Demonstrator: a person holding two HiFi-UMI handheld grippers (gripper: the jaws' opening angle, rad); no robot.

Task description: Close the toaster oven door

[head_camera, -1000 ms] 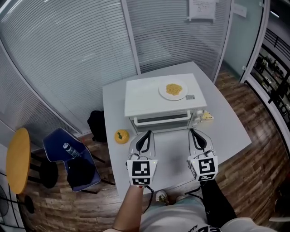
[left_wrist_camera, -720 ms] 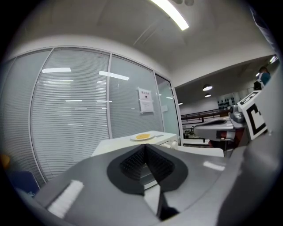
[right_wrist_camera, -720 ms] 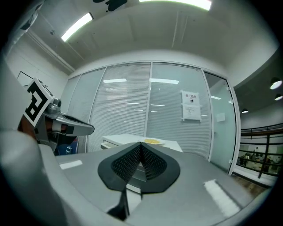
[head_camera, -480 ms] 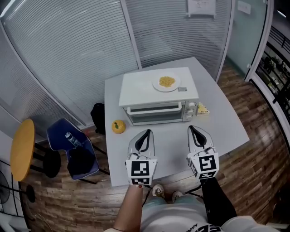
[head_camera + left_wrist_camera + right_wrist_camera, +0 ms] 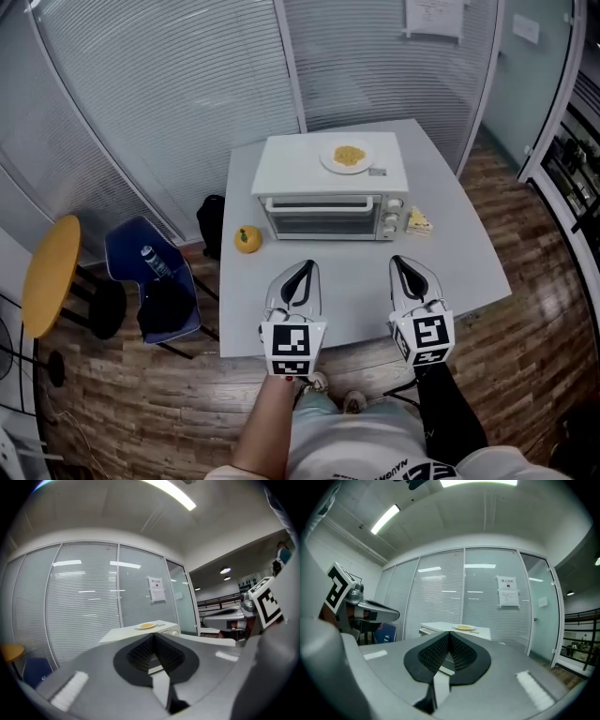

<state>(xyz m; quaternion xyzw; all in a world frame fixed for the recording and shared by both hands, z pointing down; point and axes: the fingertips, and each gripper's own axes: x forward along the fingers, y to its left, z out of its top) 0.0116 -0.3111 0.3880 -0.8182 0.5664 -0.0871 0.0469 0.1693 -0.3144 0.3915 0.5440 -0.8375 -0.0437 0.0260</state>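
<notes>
A white toaster oven (image 5: 330, 192) stands on the grey table (image 5: 469, 253), its glass door upright against its front. On its top sits a plate of yellow food (image 5: 348, 157). My left gripper (image 5: 298, 274) and right gripper (image 5: 407, 270) hover side by side over the table's near half, well short of the oven, both shut and empty. In the left gripper view the oven (image 5: 140, 632) shows past the closed pads, and in the right gripper view the oven (image 5: 454, 630) shows likewise.
A yellow fruit (image 5: 247, 239) lies left of the oven and a cake slice (image 5: 418, 221) right of it. A blue chair holding a bottle (image 5: 152, 281) and a yellow stool (image 5: 52, 272) stand to the left. Glass walls with blinds stand behind the table.
The head view has pulled back, so the oven appears farther away. The oven door, partly down a second ago, now stands upright. Both grippers keep their places side by side.
</notes>
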